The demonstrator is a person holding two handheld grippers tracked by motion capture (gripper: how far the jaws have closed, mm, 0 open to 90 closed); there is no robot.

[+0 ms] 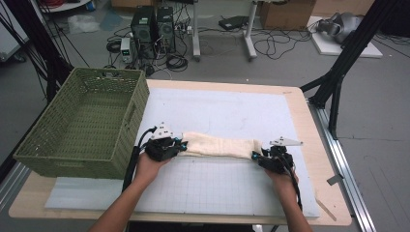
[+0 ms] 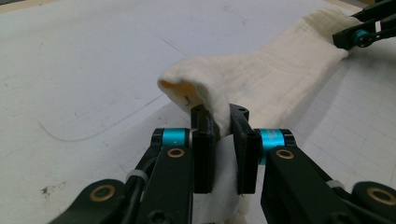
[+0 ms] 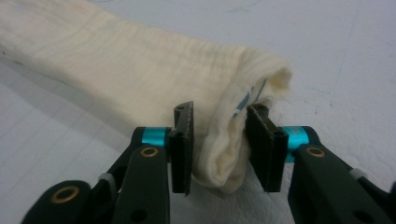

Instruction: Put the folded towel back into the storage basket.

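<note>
Stretched across the white mat [image 1: 232, 116], a folded cream cloth [image 1: 220, 145] lies between two hand-held grippers. At one end the left gripper [image 2: 219, 122] pinches a bunched corner tight; at the other, the right gripper [image 3: 219, 123] clamps the rolled edge. Alongside sits a green wicker basket [image 1: 43, 150].

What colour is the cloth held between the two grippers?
Cream, off-white cloth; the right gripper view shows it best.
</note>
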